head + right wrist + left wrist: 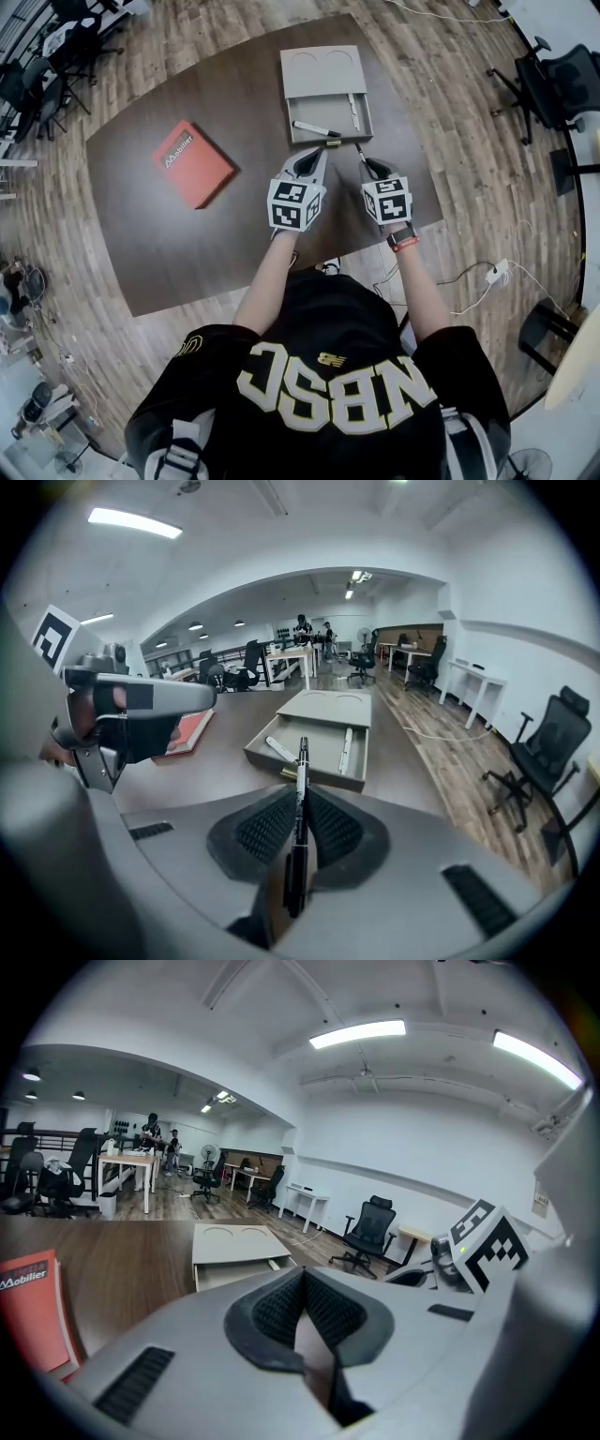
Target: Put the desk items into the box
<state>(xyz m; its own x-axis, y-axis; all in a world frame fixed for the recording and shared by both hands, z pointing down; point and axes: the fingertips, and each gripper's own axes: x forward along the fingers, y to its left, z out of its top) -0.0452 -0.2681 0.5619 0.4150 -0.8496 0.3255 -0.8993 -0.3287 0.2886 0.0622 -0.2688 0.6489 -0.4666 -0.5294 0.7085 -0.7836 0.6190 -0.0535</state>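
A grey box (323,70) lies at the far middle of the brown table, its tray pulled open toward me. A white marker (314,128) and a pale pen (353,111) lie in the tray. My right gripper (367,164) hovers just before the tray's front edge, shut on a thin black pen (300,789) that points at the box (319,726). My left gripper (320,155) is beside it on the left, jaws together with nothing between them (302,1283). A small brass-coloured piece (333,143) sits at the tray's front rim.
A red notebook (192,161) lies on the table's left part. Office chairs (553,84) stand on the wooden floor to the right, and a cable with a power strip (495,273) runs by the table's near right corner.
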